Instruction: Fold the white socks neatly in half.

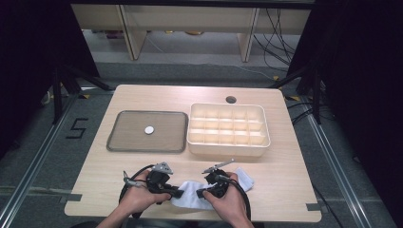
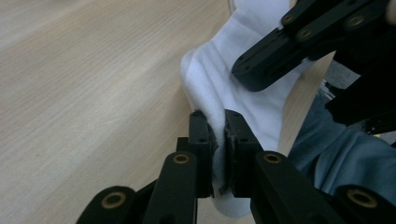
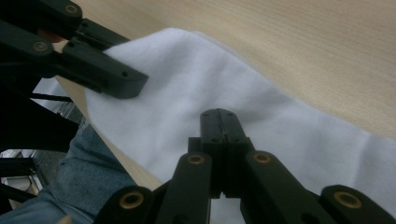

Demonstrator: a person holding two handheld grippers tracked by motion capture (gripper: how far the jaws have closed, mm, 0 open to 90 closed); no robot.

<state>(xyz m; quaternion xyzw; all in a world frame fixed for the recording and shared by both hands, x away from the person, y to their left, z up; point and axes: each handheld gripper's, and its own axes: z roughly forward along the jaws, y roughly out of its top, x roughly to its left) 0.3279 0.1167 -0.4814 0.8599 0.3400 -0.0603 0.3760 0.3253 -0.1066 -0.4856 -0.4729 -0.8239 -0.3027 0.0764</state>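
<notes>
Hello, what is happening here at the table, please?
A person holds a gripper in each hand and works a white cloth at the near edge of the table. The left gripper is shut on a fold of the cloth. The right gripper is shut over the cloth. Farther back lie a tray with a small white disc and a divided box.

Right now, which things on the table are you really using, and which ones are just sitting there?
In use:
- white cloth, at the table's near edge
- left gripper, shut on the cloth's edge
- right gripper, jaws closed at the cloth

Just lying about:
- grey tray
- small white disc on that tray
- cream divided box
- wooden table
</notes>
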